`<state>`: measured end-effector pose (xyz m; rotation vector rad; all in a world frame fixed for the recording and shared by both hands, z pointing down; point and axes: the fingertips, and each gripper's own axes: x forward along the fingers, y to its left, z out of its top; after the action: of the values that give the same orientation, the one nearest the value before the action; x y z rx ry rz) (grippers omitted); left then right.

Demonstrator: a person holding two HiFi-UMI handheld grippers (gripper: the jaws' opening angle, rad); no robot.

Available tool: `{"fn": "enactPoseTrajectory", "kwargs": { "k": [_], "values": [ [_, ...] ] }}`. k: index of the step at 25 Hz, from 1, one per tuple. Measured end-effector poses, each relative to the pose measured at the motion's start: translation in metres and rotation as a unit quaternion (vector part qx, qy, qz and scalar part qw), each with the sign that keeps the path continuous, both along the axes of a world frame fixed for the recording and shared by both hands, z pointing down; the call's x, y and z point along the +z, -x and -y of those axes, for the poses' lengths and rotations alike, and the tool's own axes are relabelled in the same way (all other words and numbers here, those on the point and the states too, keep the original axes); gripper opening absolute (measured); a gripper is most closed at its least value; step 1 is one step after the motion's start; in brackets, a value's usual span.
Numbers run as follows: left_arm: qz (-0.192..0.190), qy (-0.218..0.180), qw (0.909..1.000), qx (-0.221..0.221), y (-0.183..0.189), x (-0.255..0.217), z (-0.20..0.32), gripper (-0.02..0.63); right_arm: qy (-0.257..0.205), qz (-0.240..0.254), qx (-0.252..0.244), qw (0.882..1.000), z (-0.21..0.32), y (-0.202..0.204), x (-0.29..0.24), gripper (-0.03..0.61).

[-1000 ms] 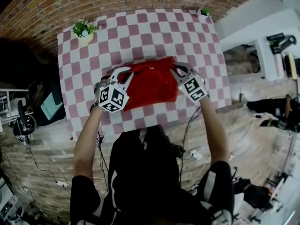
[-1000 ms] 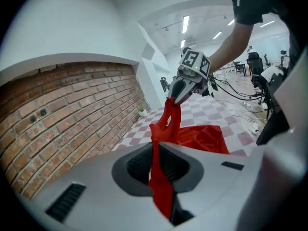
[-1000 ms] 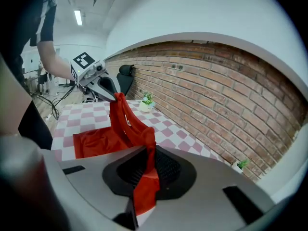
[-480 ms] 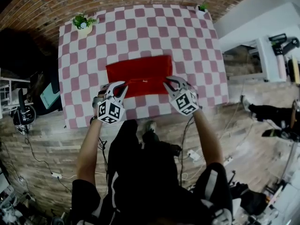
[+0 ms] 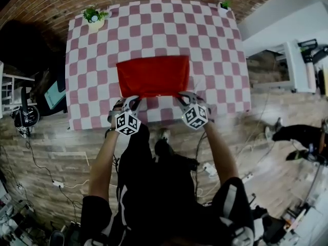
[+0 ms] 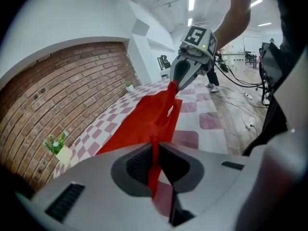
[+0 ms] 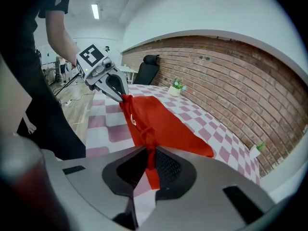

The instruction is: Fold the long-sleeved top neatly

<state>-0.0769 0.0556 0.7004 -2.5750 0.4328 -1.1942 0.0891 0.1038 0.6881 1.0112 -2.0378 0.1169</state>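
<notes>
The red long-sleeved top [image 5: 152, 76] lies as a flat rectangle on the checked tablecloth [image 5: 210, 45], near the table's front edge. My left gripper [image 5: 134, 100] is shut on the top's near left corner, and my right gripper [image 5: 180, 96] is shut on its near right corner. In the left gripper view a strip of the red top [image 6: 144, 124] runs between the jaws of the left gripper [image 6: 155, 150], with the right gripper [image 6: 175, 84] pinching the far corner. The right gripper view shows the red top [image 7: 161, 124] bunched in the right gripper [image 7: 150, 158] and the left gripper [image 7: 122, 96] beyond.
A potted plant [image 5: 94, 17] stands at the table's far left corner and a smaller plant [image 5: 224, 5] at the far right corner. A brick wall [image 7: 231, 81] runs behind the table. Cables [image 5: 205, 168] lie on the wooden floor beside the person's legs.
Both grippers have come toward the person and down, dragging the top's near edge toward the table's front. The top has gone from lifted and bunched to flat and stretched.
</notes>
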Motion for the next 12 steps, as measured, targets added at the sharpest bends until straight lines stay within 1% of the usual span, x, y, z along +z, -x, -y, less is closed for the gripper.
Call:
{"fn": "enactPoseTrajectory", "kwargs": {
  "k": [2,4,6,7,9,10,11,12],
  "values": [
    [0.009,0.014,0.9998,-0.009,0.004,0.015,-0.009,0.032,0.007,-0.003,0.003,1.000,-0.006,0.003,0.011,0.043],
    [0.014,0.038,0.9988,-0.025,0.007,0.029,-0.016,0.032,0.017,-0.012,0.007,1.000,-0.010,0.004,0.021,0.043],
    [0.009,0.060,0.9971,-0.046,0.009,0.038,-0.021,0.046,0.037,-0.023,0.009,0.999,-0.016,0.004,0.031,0.044],
    [0.007,0.072,0.9960,-0.052,0.008,0.041,-0.023,0.069,0.047,-0.025,0.009,0.999,-0.019,0.005,0.035,0.050],
    [0.010,0.097,0.9938,-0.054,0.007,0.047,-0.031,0.150,0.064,-0.023,0.008,0.998,-0.023,0.007,0.040,0.113],
    [0.015,0.105,0.9930,-0.052,0.007,0.050,-0.036,0.175,0.070,-0.021,0.008,0.997,-0.026,0.008,0.042,0.128],
    [0.019,0.110,0.9924,-0.051,0.008,0.052,-0.040,0.192,0.075,-0.018,0.006,0.997,-0.029,0.009,0.044,0.142],
    [0.021,0.114,0.9920,-0.051,0.009,0.053,-0.043,0.193,0.077,-0.016,0.004,0.997,-0.032,0.009,0.044,0.149]
  ]
}}
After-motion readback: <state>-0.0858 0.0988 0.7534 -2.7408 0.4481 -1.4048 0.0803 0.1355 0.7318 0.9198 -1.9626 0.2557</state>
